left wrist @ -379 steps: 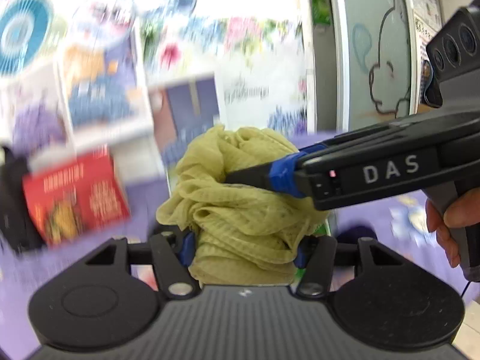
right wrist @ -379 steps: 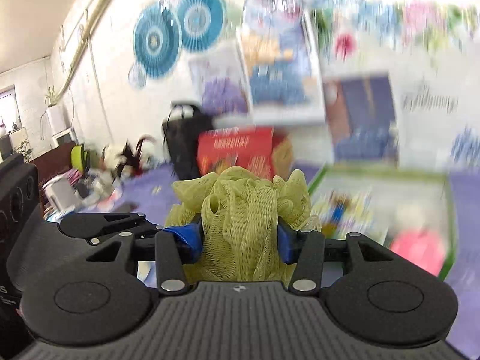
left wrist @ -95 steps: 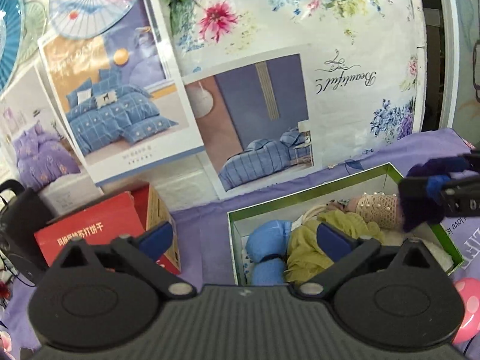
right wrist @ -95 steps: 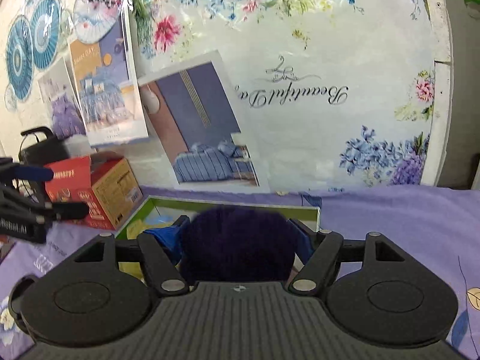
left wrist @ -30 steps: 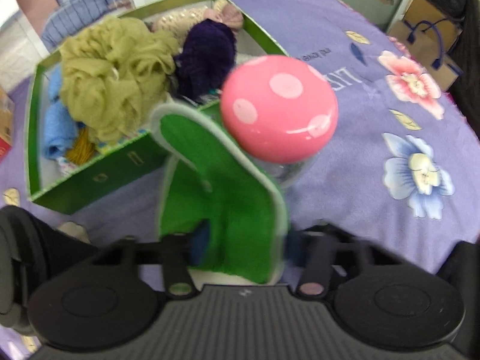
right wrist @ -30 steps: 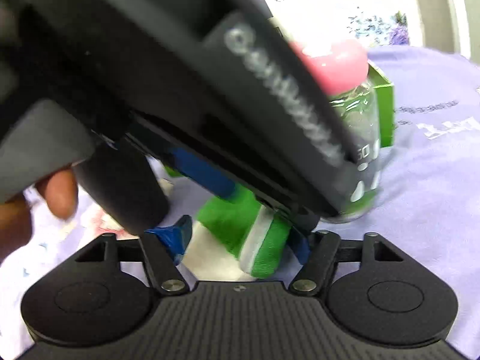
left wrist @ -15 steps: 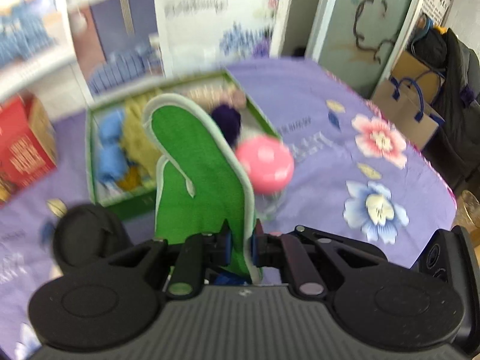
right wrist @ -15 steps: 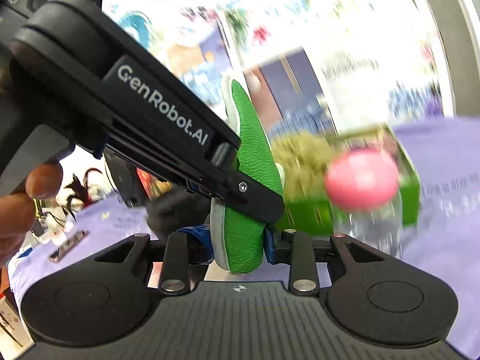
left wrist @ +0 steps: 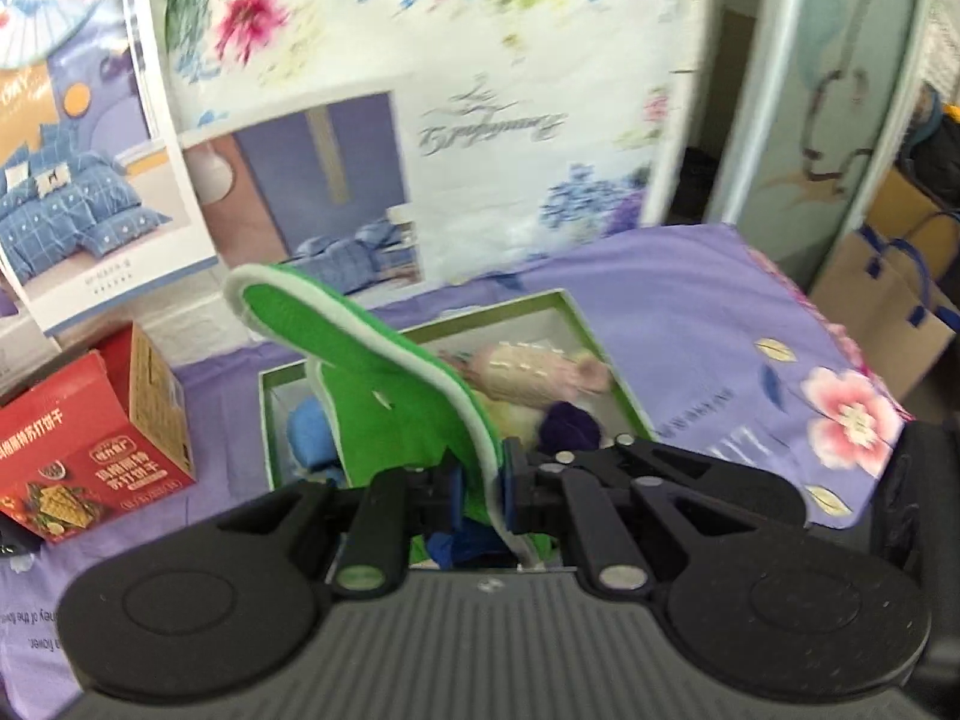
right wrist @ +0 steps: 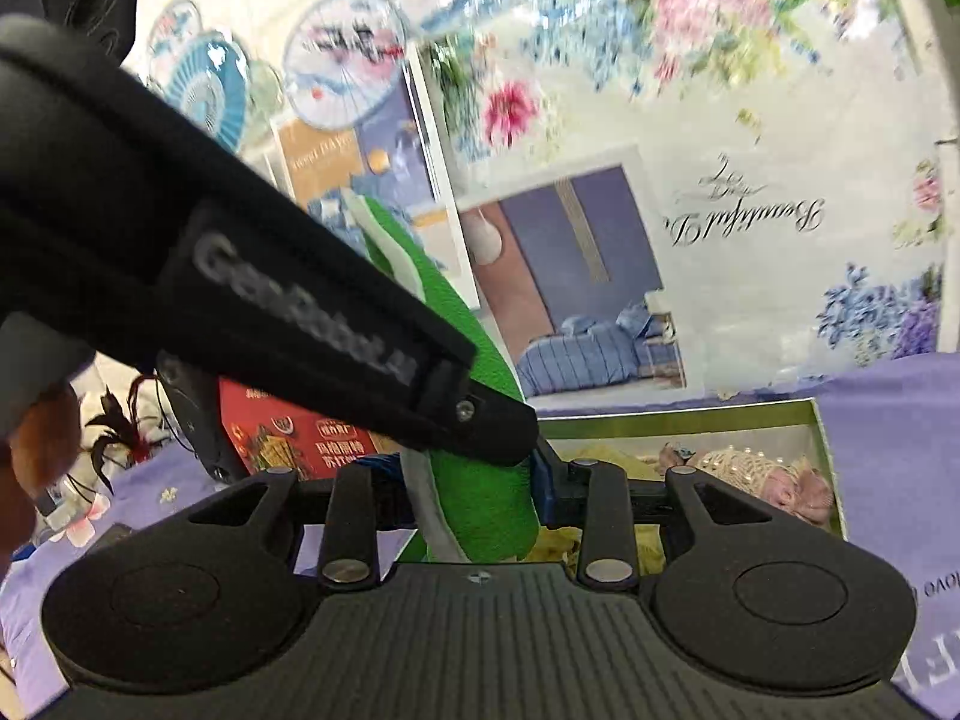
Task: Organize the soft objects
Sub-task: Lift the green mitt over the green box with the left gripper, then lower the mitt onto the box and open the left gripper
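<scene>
**Green slipper held above the box by both grippers**

Above the near edge of the green-rimmed box (left wrist: 606,354), both grippers are gripping one thing: a green slipper (left wrist: 384,396) with a pale trim. The left gripper (left wrist: 480,489) is clenched on its lower end, the pads pinching the thin edge, so the toe is rising up and to the left over the box. In the right wrist view, the right gripper (right wrist: 474,495) is also holding the slipper (right wrist: 480,480), its jaws having just been closing and then easing slightly around the thicker part, with the slipper between them. The left gripper's black body is crossing that view from the upper left, its tip meeting the slipper just above the right jaws.

Two grips on a floppy slipper are probably keeping it from drooping or twisting while it is being carried. The box is sitting on the purple floral cloth (left wrist: 708,324) and is already holding a blue soft thing (left wrist: 306,429), a beaded cream piece (left wrist: 528,369), and a dark purple ball (left wrist: 570,429). A red carton (left wrist: 90,420) is standing to the left of the box, clear of it. The likely aim is setting the slipper inside among the others.
</scene>
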The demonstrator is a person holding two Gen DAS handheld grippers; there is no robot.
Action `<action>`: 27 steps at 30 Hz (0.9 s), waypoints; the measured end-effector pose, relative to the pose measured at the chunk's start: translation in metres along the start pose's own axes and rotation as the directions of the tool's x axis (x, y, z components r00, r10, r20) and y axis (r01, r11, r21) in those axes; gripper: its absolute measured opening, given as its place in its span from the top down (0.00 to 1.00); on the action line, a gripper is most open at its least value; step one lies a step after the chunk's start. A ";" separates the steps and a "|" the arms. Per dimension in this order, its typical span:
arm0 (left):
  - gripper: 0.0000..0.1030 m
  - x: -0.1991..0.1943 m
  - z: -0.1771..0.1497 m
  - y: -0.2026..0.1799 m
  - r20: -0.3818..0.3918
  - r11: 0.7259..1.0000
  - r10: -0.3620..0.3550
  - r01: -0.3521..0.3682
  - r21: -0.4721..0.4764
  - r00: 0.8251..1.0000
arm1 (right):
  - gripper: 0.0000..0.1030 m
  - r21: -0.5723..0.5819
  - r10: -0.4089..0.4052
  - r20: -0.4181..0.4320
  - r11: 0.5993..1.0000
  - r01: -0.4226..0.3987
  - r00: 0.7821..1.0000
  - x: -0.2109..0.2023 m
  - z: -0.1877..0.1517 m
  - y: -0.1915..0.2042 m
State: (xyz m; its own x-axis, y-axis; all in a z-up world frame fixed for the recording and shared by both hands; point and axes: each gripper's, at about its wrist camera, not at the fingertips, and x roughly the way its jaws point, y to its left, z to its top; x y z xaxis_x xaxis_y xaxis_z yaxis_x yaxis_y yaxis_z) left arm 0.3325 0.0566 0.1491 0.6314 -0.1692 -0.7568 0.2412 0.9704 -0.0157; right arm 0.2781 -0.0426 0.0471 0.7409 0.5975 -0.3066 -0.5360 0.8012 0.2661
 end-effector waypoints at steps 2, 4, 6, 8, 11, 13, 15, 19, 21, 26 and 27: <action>0.93 0.019 0.008 0.012 -0.033 0.999 0.044 -0.045 -0.027 0.998 | 0.79 0.009 0.009 -0.048 1.000 -0.008 0.999 0.013 0.003 -0.005; 0.78 0.038 0.012 0.025 -0.063 0.993 0.105 -0.108 -0.045 0.993 | 0.79 0.043 0.010 -0.100 0.999 -0.006 0.995 0.029 0.005 -0.005; 0.31 0.055 0.016 0.036 -0.073 0.985 0.163 -0.167 -0.048 0.984 | 0.78 0.028 -0.024 -0.117 0.999 0.027 0.993 0.039 0.006 -0.006; 0.02 0.059 0.015 0.046 -0.029 0.974 0.217 -0.219 -0.061 0.976 | 0.78 0.001 -0.089 -0.125 0.996 0.090 0.988 0.042 0.005 -0.009; 0.02 0.053 0.014 0.057 0.004 0.975 0.205 -0.204 -0.093 0.979 | 0.76 0.030 -0.134 -0.113 0.990 0.138 0.985 0.037 0.002 -0.024; 0.02 0.050 0.014 0.063 0.011 0.975 0.187 -0.185 -0.123 0.982 | 0.76 0.056 -0.146 -0.113 0.987 0.153 0.983 0.032 0.001 -0.031; 0.02 0.045 0.013 0.064 0.015 0.975 0.183 -0.180 -0.127 0.983 | 0.75 0.070 -0.160 -0.102 0.983 0.168 0.982 0.025 0.000 -0.035; 0.01 0.035 0.010 0.064 0.025 0.973 0.196 -0.191 -0.130 0.980 | 0.74 0.076 -0.202 -0.074 0.975 0.207 0.977 0.018 0.005 -0.041; 0.01 0.030 0.009 0.062 0.027 0.974 0.193 -0.188 -0.130 0.981 | 0.73 0.075 -0.213 -0.054 0.973 0.217 0.976 0.012 0.009 -0.041; 0.01 0.015 0.011 0.056 0.063 0.977 0.175 -0.166 -0.136 0.982 | 0.72 0.055 -0.212 -0.033 0.975 0.214 0.977 0.009 0.023 -0.035; 0.01 0.011 0.012 0.054 0.078 0.978 0.172 -0.161 -0.136 0.982 | 0.71 0.051 -0.212 -0.038 0.975 0.214 0.976 0.010 0.023 -0.034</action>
State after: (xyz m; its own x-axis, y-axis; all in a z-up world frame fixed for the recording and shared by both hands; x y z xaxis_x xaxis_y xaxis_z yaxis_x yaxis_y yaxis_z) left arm 0.3612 0.1048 0.1476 0.7189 -0.0123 -0.6950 0.0337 0.9993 0.0172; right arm 0.3128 -0.0645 0.0565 0.8219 0.4145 -0.3906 -0.3434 0.9078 0.2407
